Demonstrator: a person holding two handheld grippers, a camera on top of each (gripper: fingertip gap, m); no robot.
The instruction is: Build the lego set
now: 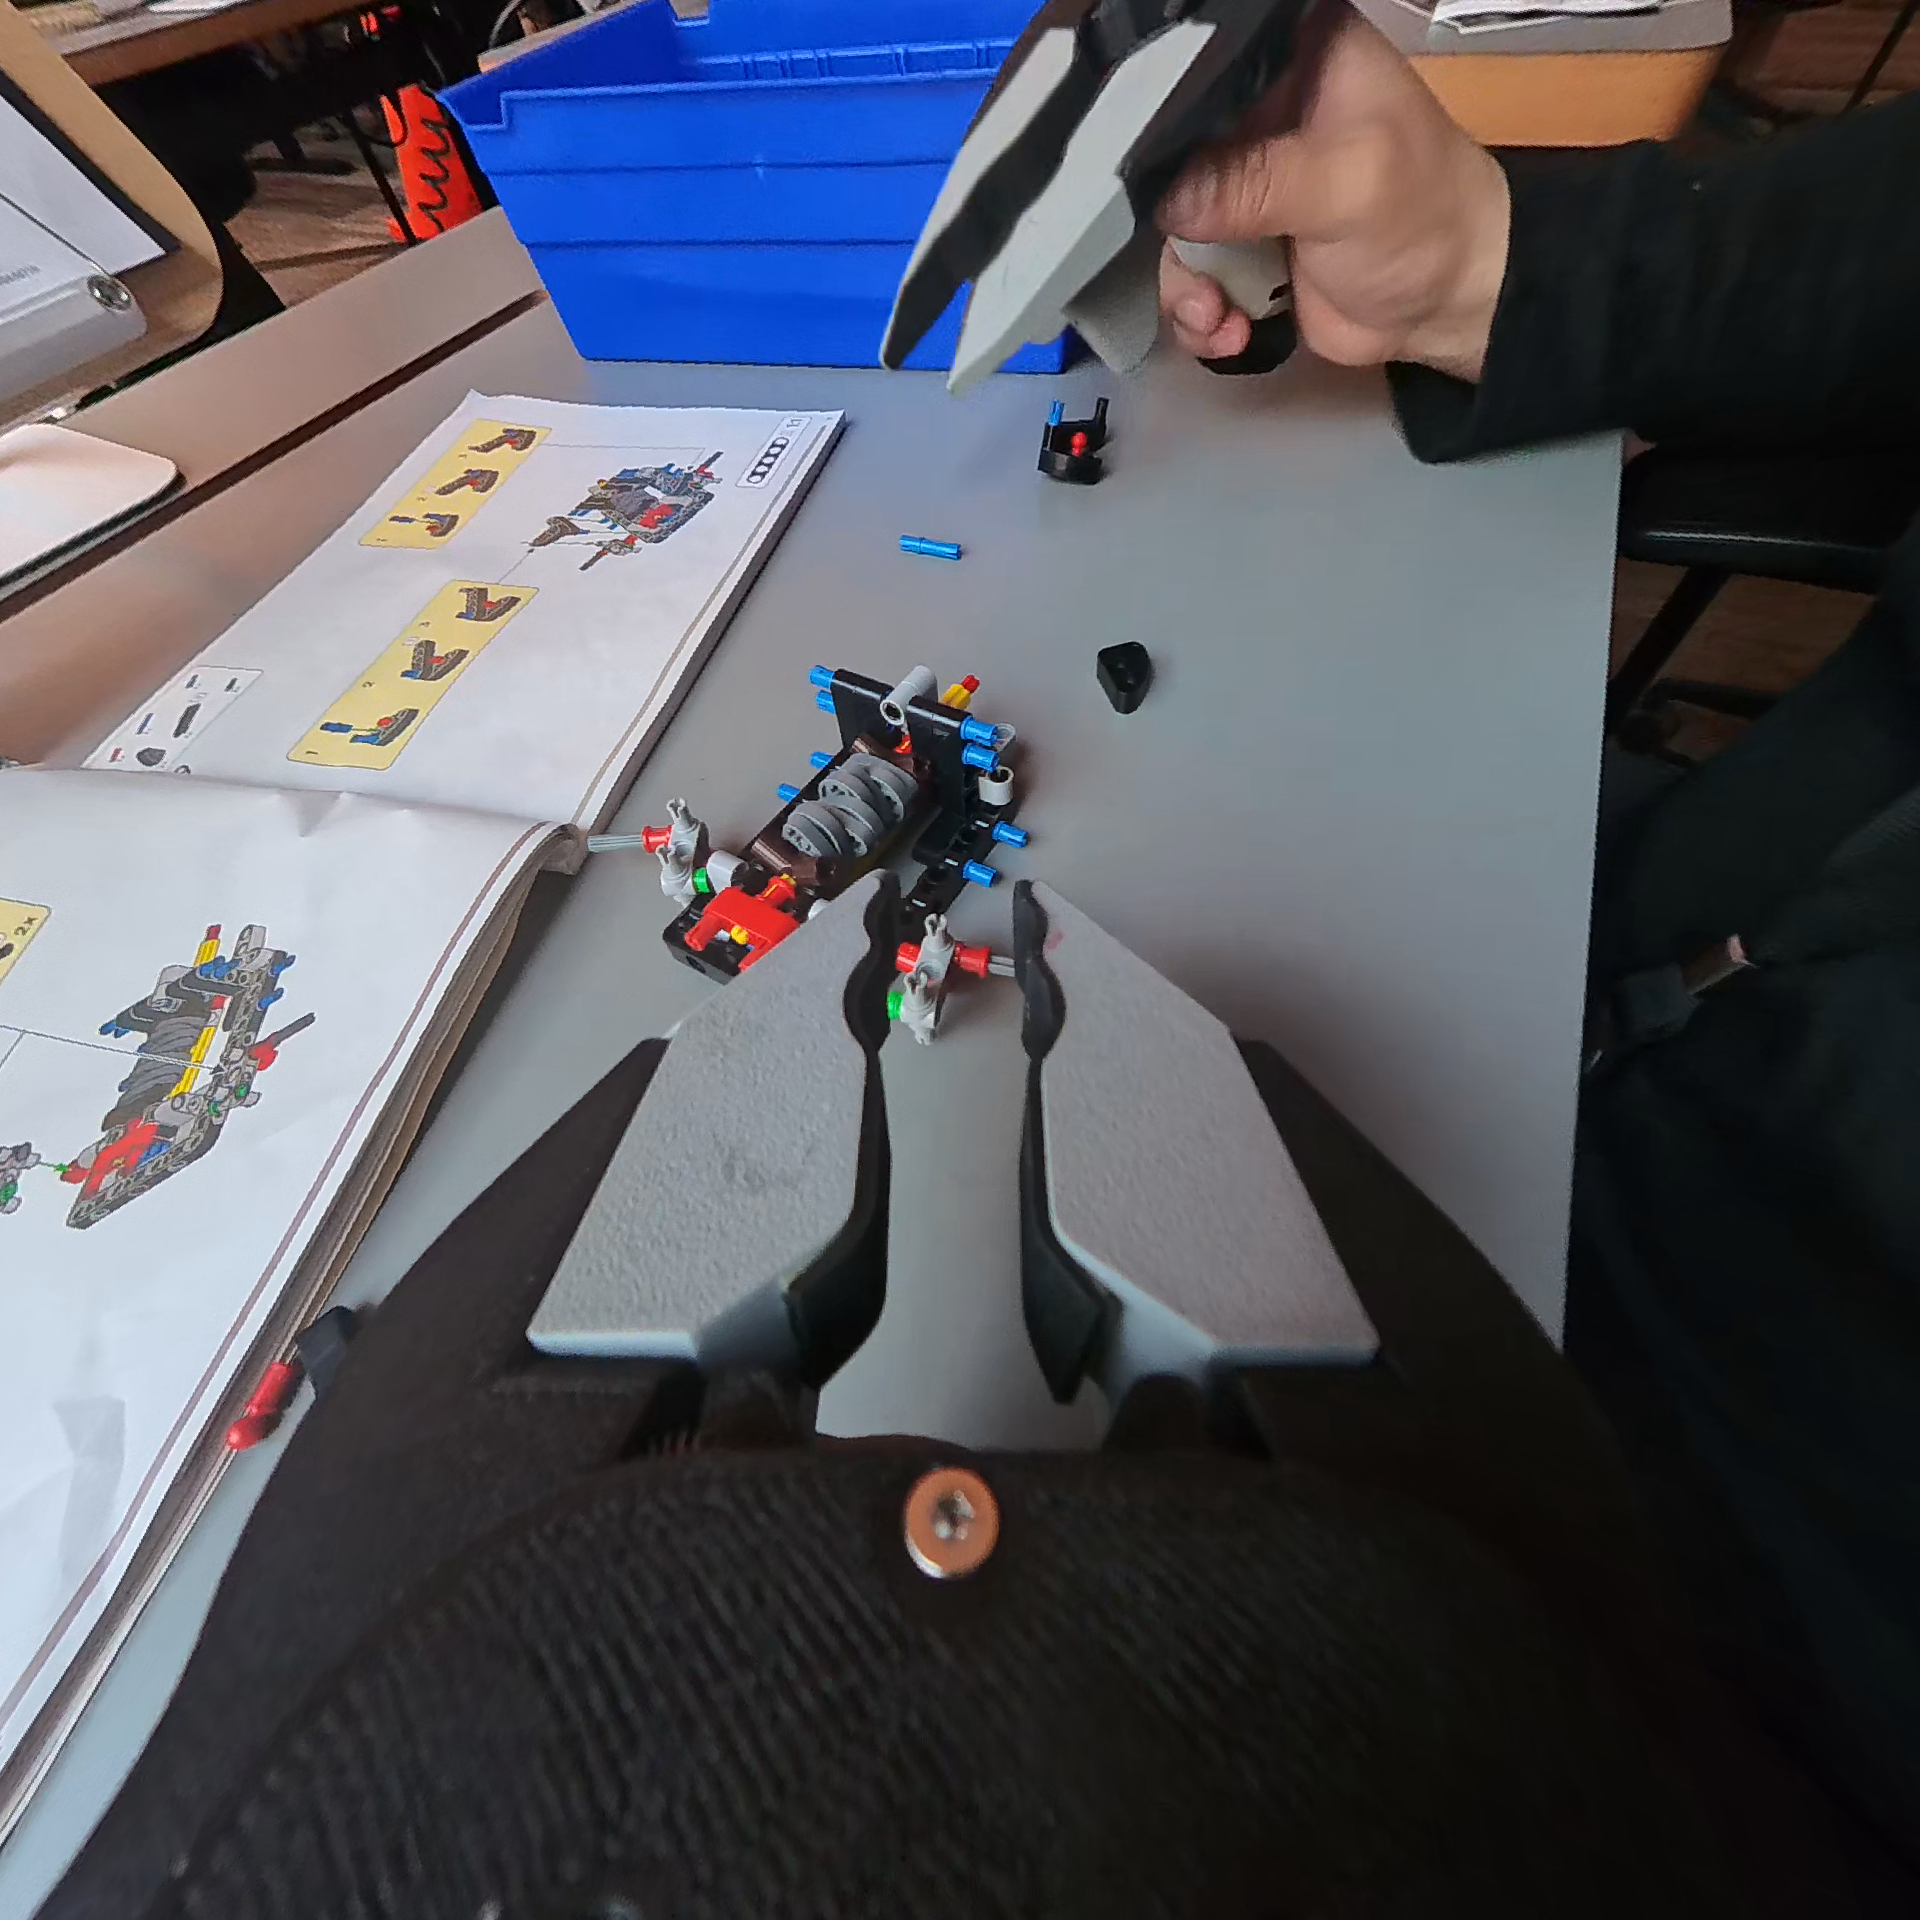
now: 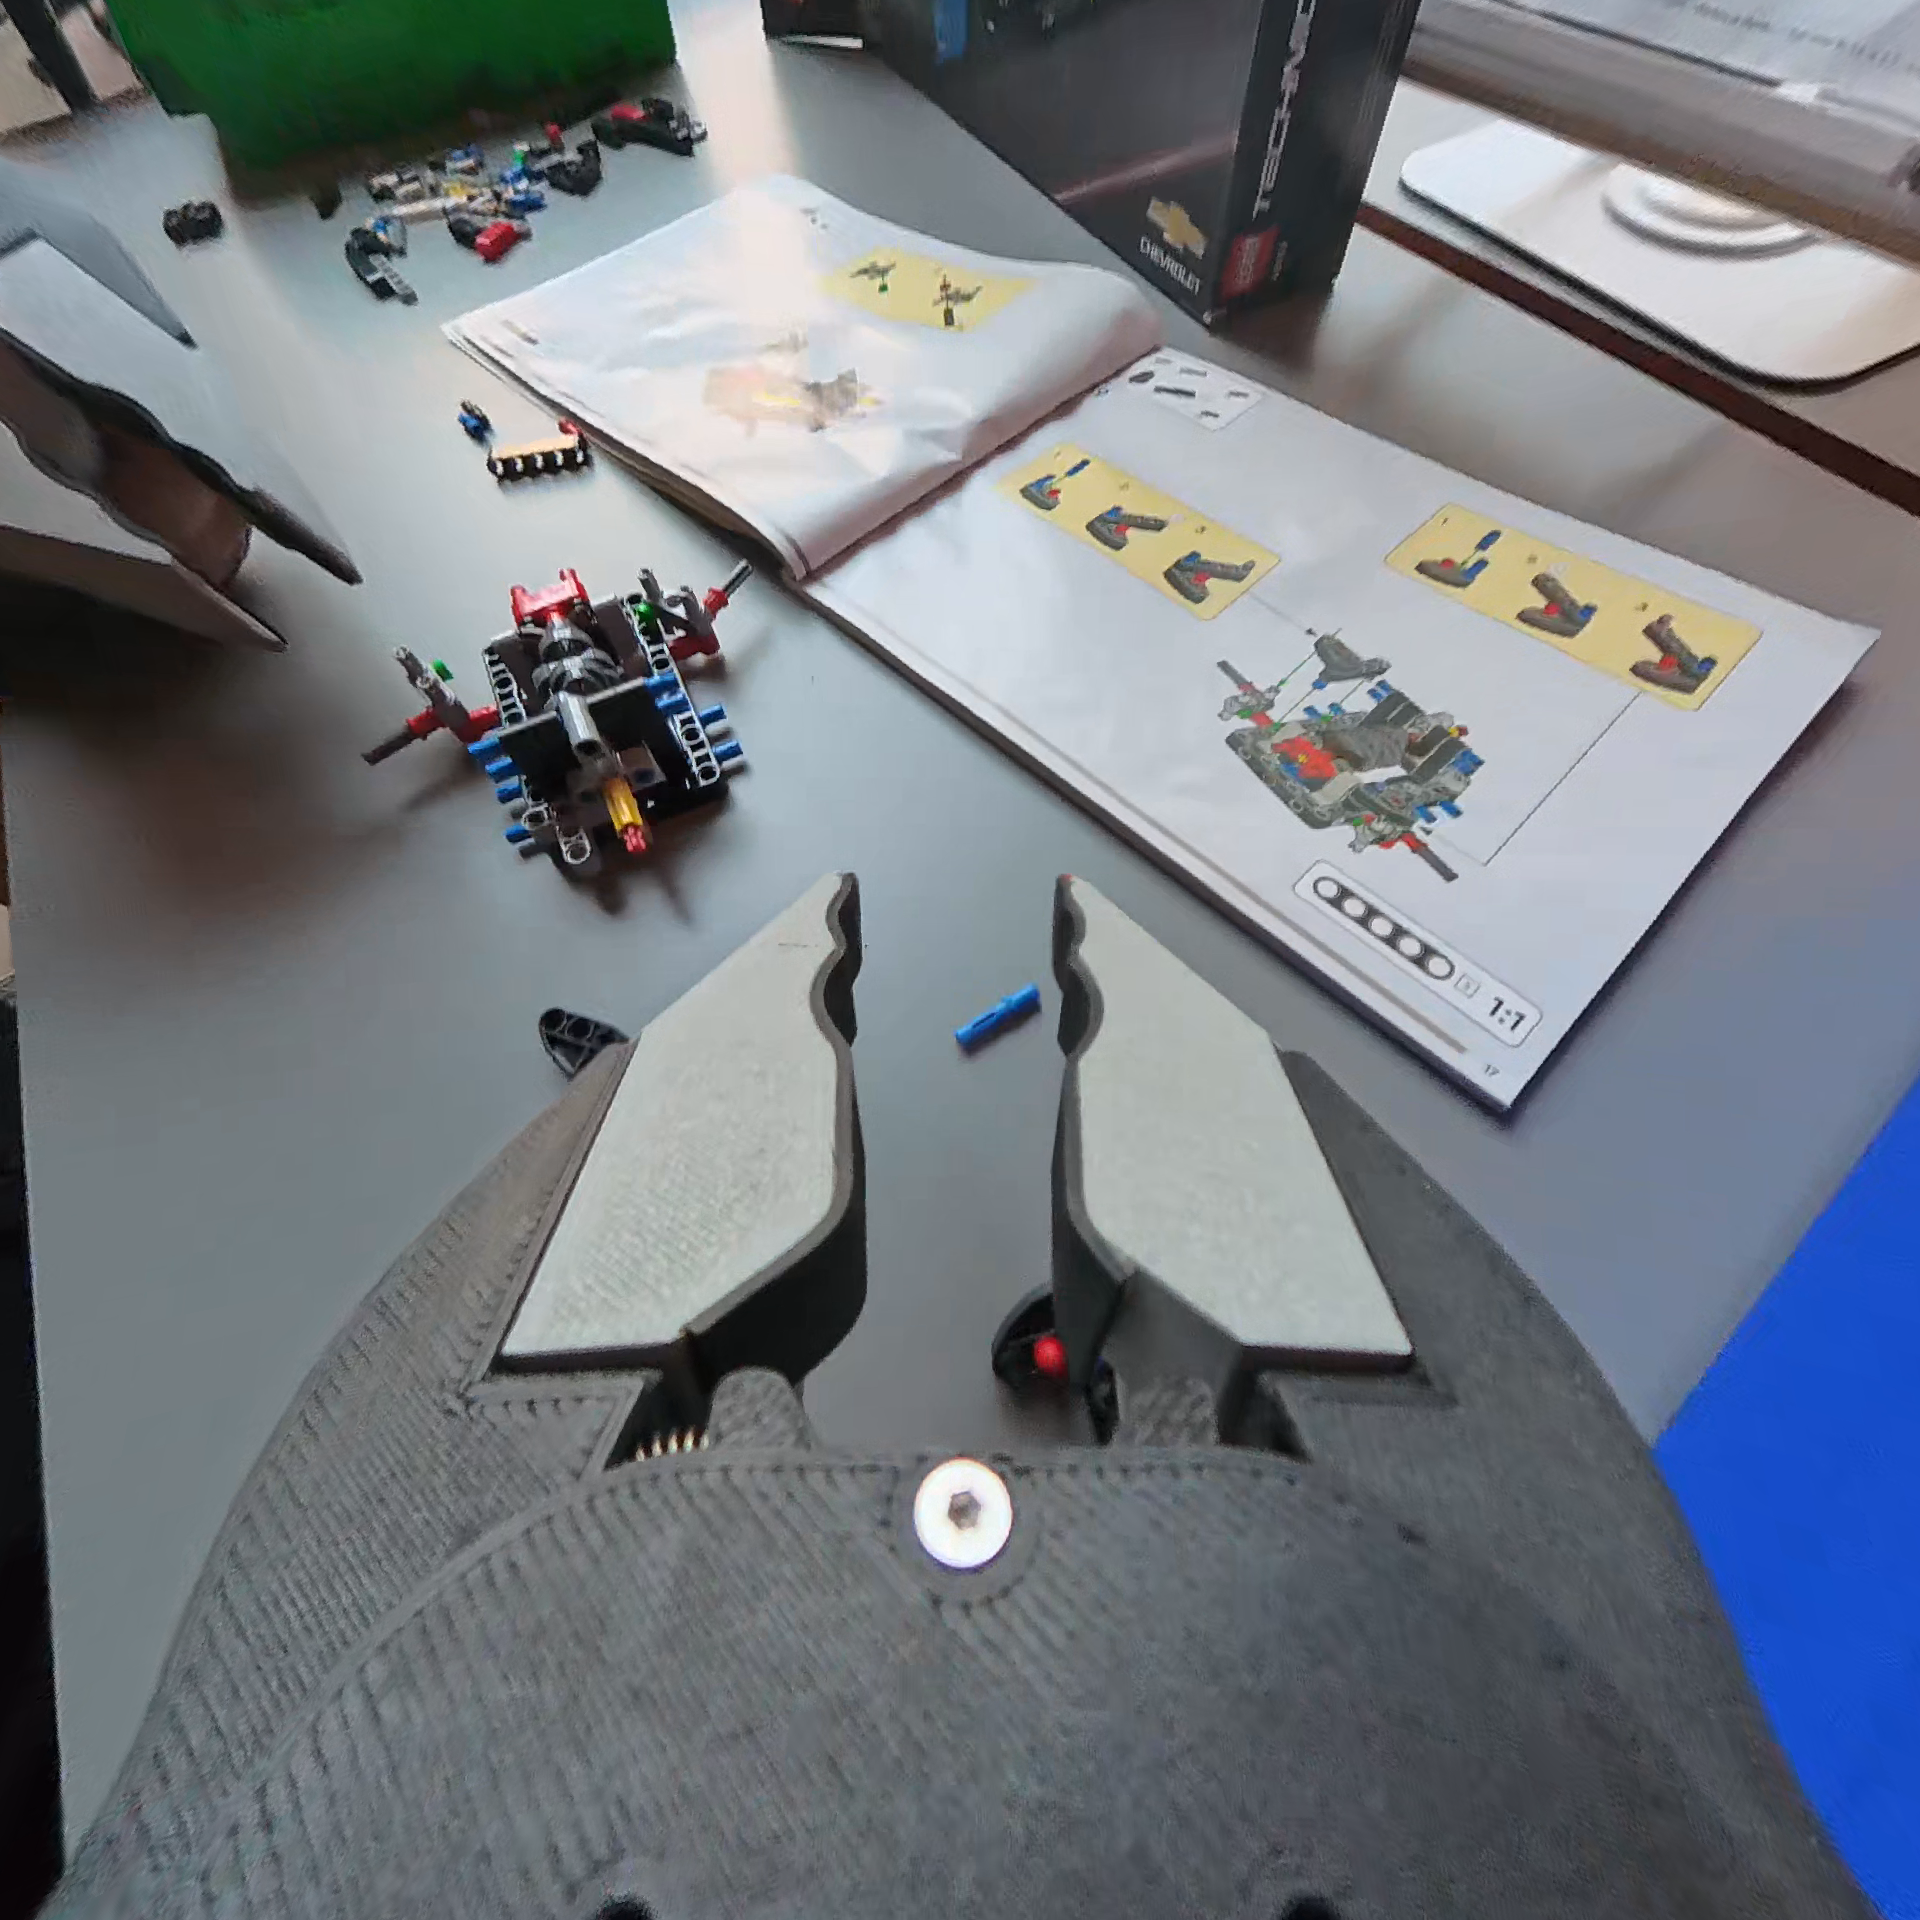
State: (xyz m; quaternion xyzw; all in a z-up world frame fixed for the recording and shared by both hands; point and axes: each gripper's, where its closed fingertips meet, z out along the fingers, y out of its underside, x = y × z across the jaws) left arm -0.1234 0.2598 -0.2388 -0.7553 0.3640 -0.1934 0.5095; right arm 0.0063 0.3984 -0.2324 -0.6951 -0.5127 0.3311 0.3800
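The partly built lego model (image 1: 862, 810) lies on the grey table (image 1: 1299, 831); it is black with grey gears, blue pins and red parts, and also shows in the right wrist view (image 2: 592, 707). My left gripper (image 1: 951, 935) is open, its fingertips either side of the model's near red-and-grey side axle (image 1: 935, 971) without closing on it. My right gripper (image 2: 956, 935) is open and empty, held above a loose blue pin (image 2: 997, 1016) that lies on the table between its fingers. In the left wrist view the right gripper (image 1: 935, 343) hangs in a hand at the far side.
An open instruction booklet (image 1: 468, 582) (image 2: 1143, 623) lies beside the model. A small black piece (image 1: 1124, 675), a small black sub-assembly (image 1: 1075, 442) and the blue pin (image 1: 930, 545) lie nearby. A blue bin (image 1: 748, 177), a black box (image 2: 1195, 125) and loose parts (image 2: 488, 197) stand farther off. One gripper's finger ends stand about 20 cm off the other's.
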